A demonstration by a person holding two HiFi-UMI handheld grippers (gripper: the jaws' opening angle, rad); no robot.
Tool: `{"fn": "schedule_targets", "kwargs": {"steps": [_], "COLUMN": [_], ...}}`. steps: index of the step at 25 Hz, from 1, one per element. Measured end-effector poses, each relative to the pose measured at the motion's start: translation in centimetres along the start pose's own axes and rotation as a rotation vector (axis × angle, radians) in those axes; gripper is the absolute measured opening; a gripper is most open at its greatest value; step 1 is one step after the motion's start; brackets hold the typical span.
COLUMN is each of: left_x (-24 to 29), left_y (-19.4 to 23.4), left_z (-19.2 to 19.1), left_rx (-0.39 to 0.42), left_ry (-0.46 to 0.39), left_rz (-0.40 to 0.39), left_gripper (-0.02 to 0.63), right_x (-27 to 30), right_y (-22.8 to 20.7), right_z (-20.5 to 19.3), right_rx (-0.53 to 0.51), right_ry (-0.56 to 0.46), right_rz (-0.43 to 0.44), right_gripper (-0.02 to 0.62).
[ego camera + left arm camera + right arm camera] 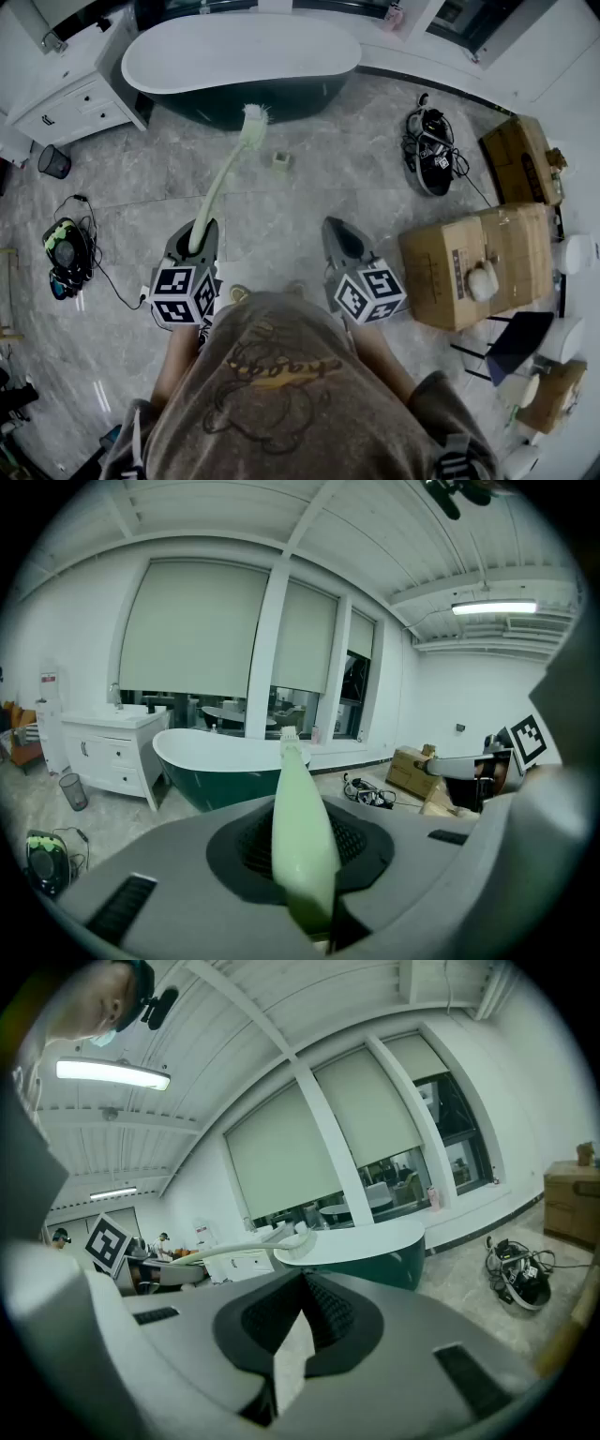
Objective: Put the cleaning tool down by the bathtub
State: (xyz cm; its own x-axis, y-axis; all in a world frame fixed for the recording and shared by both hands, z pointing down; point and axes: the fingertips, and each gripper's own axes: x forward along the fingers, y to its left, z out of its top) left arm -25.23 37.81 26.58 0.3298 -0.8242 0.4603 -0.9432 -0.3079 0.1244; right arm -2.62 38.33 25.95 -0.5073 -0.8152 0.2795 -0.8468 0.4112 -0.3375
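Observation:
A pale green long-handled brush (pixel 221 181) sticks out of my left gripper (pixel 199 234), which is shut on the handle's lower end. The bristle head (pixel 253 120) points at the dark green wall of the white bathtub (pixel 272 98) at the top of the head view. In the left gripper view the handle (pixel 300 836) runs up between the jaws, with the bathtub (pixel 202 761) behind it. My right gripper (pixel 343 240) hovers beside the left one, shut with nothing in it. The right gripper view shows its closed jaws (pixel 298 1335) and the brush (pixel 253 1249) off to the left.
A small green cup (pixel 281 161) stands on the grey tiled floor near the tub. A white cabinet (pixel 66 103) and a black bin (pixel 53 161) are at the left. A coil of cables (pixel 431 141) and cardboard boxes (pixel 469 262) are at the right.

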Motion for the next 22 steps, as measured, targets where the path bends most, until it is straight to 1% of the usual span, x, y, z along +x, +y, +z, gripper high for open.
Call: {"fn": "schedule_targets", "kwargs": {"steps": [9, 13, 18, 22], "left_x": [0.2, 0.7, 1.4, 2.5], "left_y": [-2.3, -4.1, -5.6, -6.6], "left_z": [-0.4, -1.1, -1.9, -2.1], "left_rx": [-0.002, -0.012, -0.045, -0.046], "left_ry": [0.008, 0.003, 0.007, 0.016], "left_rz": [0.010, 0.018, 0.030, 0.020], "left_gripper": [0.067, 0.067, 0.067, 0.067], "right_x": [-0.9, -2.2, -3.2, -3.3], "right_y": [-1.1, -2.9, -5.2, -7.0], "right_z": [0.5, 0.4, -0.2, -0.3], "right_rx": [0.011, 0.043, 0.053, 0.063], "right_ry": [-0.007, -0.023, -0.009, -0.008], "right_rz": [0.040, 0.060, 0.086, 0.076], "right_gripper": [-0.003, -0.002, -0.002, -0.002]}}
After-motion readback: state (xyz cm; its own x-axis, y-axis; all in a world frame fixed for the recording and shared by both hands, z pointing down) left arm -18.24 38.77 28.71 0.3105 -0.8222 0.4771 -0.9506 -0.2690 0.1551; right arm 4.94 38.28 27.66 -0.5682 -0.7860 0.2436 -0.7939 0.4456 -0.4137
